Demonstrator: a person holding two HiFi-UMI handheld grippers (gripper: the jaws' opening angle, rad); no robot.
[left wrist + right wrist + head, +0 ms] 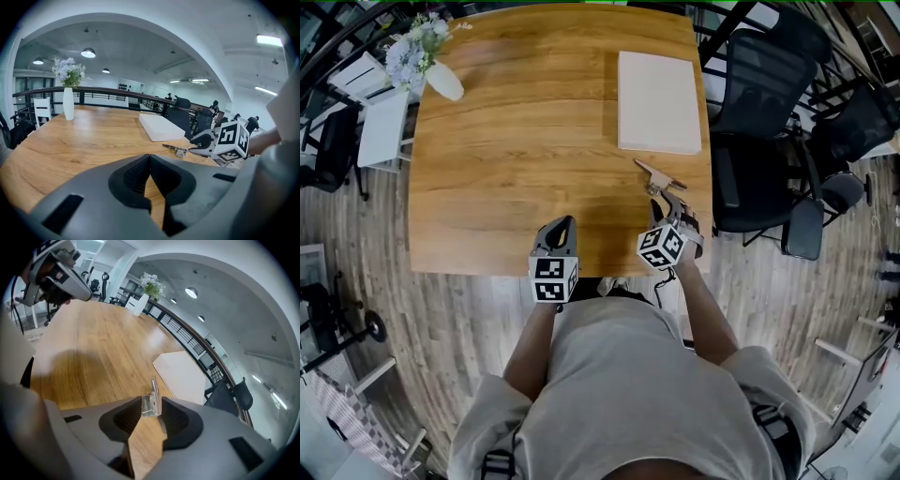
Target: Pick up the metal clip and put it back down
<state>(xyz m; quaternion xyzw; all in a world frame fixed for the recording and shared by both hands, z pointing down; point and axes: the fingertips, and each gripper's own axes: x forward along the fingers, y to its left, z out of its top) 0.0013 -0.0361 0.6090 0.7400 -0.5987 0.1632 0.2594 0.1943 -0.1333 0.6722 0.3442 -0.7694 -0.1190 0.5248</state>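
**R jaws spread round clip, L jaws closed on nothing**

R gripper (151, 404): jaws stand apart w/ bare wood showing in the gap between them; the metal clip (153, 389) sits right at the tips, its folded end between the pads and its thin arm poking out beyond them; pads look released, not squeezing it; in the head view the clip (659, 176) lies on the table (506, 169) just ahead of the R gripper (666, 204), which points down at it from the near edge.

L gripper (150, 155): jaw tips meet, clenched w/ nothing in them; only a sliver of tabletop shows through the gap further back; in the head view the L gripper (565, 223) is over the near edge of the table, left of the R one and well apart from the clip.

From the L gripper view the clip (176, 149) shows low on the wood, w/ the R gripper's dark fingers (202, 138) just beside it and its marker cube (232, 138) behind.

Further out: a flat white slab (657, 101) lies on the table beyond the clip, near it but not touching, close to the right edge; a white vase (442, 80) w/ pale flowers (412, 47) stands at the far left corner; black office chairs (764, 84) are off the right side; person's grey shirt (619, 394) fills the bottom of the head view, both forearms reaching fwd to the grippers.
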